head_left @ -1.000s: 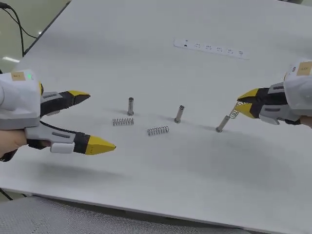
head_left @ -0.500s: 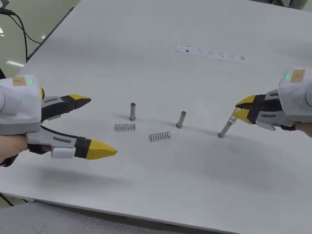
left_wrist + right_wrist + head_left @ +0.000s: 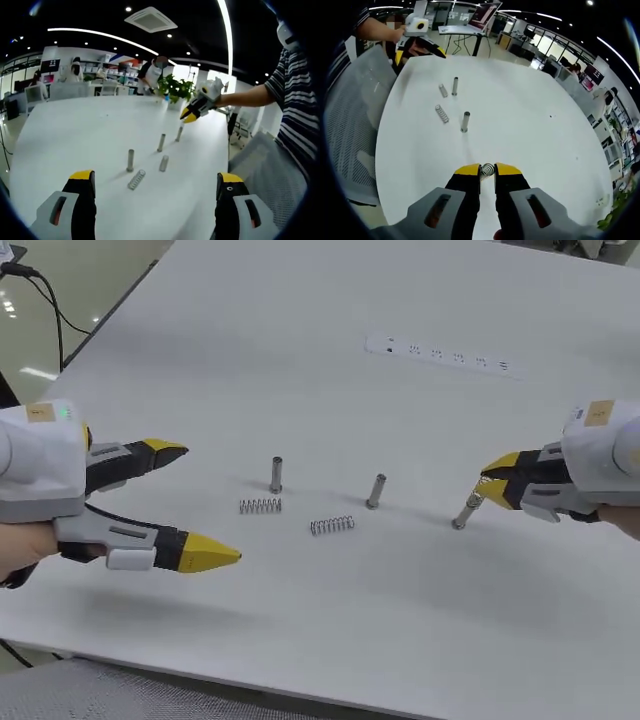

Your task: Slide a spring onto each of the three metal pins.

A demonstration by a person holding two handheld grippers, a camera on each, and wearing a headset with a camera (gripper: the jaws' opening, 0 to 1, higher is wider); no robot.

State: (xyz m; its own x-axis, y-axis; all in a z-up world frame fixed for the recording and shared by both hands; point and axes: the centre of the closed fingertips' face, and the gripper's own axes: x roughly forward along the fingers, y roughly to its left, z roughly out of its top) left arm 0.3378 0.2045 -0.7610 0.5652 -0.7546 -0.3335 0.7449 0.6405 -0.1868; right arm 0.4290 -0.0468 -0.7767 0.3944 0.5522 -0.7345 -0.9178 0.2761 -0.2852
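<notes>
Polished metal pins [image 3: 375,490], bare-wire spring [image 3: 332,526] — smooth matt table [image 3: 300,360]

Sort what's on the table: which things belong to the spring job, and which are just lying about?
Job: left pin, middle pin, right pin, left spring, middle spring, held spring, right hand-held gripper.
Lying about: power strip.

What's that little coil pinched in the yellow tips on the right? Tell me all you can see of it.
The spring is a small coil of thin silvery wire, seemingly steel. The right gripper pinches it in its yellow-tipped jaws, so just a few turns show between them. It is held above the table, by the top of the leaning pin; whether they touch I cannot tell.
</notes>
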